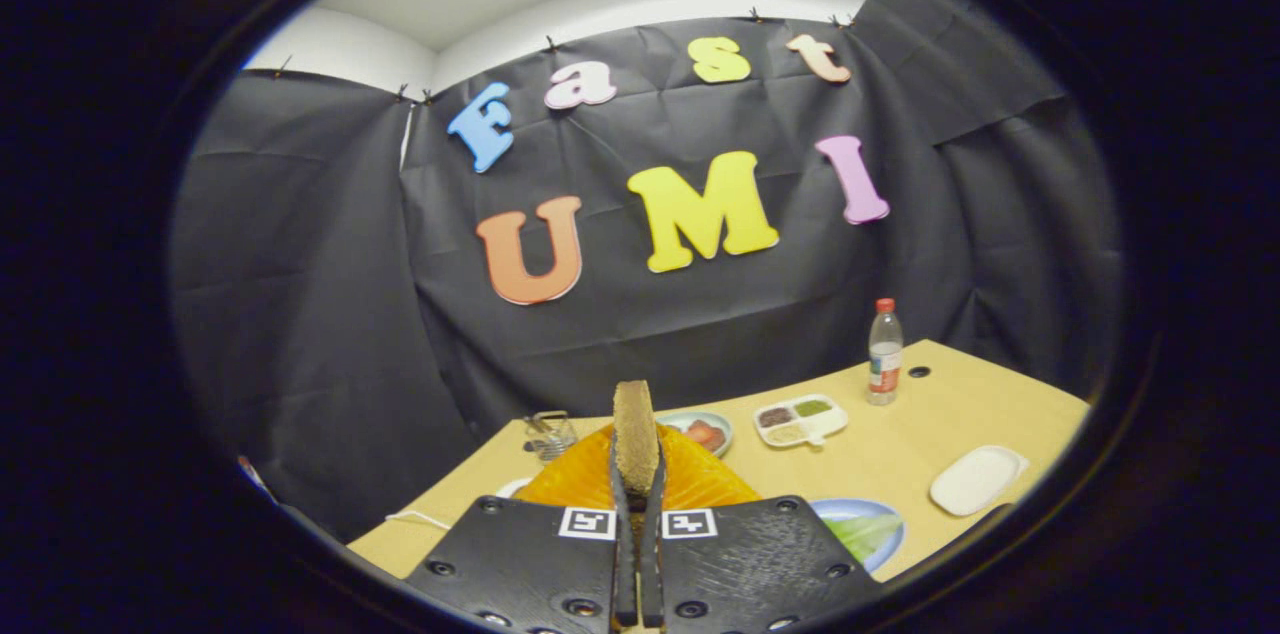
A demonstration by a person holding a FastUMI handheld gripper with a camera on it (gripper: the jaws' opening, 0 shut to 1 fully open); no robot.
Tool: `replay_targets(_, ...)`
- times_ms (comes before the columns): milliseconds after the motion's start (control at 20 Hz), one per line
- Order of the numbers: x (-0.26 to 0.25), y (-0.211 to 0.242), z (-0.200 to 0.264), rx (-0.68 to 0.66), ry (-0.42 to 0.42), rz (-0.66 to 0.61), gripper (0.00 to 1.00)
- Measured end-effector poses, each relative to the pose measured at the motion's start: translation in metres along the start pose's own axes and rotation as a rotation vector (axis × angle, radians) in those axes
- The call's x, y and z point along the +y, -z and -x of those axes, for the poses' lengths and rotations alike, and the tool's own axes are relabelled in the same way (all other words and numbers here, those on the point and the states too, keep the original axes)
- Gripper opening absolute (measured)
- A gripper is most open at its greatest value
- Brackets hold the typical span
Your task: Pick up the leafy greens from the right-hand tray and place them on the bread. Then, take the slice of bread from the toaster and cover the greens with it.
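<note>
- My gripper (637,474) is clamped on the slice of bread (635,434): both fingers (620,514) are drawn almost together with the slice pinched edge-on between them.
- The slice stands upright, crust edge toward the camera, sticking out past the fingertips. I'd guess that's because it came out of a toaster slot vertically, so the thin-side pinch is the natural hold.
- I'm holding it high and clear of the table (880,459); the camera looks mostly at the booth wall, so I read this as the carry, not yet the placing.
- Just beyond the fingers, partly hidden by the slice, is an orange ribbed thing (690,479). I can't tell what it is.
- Blue plate with leafy greens (862,526) sits just to the right of my fingers, low and close. The greens look already laid there; I can't make out the bread under them.
- So the target is down and right of the slice, near but not under it. The slice will need tipping flat before it can cover the greens.
- Further back: a small wire rack (548,434), a bowl of red pieces (705,434), a divided white tray (800,419), a water bottle (884,354), and an empty white dish (977,479) well off to the right.
</note>
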State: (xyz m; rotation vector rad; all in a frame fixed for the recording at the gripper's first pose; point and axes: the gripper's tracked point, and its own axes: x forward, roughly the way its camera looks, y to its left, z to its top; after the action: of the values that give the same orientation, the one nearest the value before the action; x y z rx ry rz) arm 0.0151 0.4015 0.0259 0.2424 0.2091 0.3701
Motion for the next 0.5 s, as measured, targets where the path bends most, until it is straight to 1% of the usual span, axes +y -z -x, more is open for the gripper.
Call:
replay_targets(100, -0.029, 0.013, -0.001, 0.018, 0.039, -0.025, 0.02)
replay_targets(250, -0.060, 0.036, -0.006, 0.059, 0.070, -0.043, 0.02)
replay_targets(500, -0.079, 0.093, -0.019, 0.117, 0.068, -0.075, 0.02)
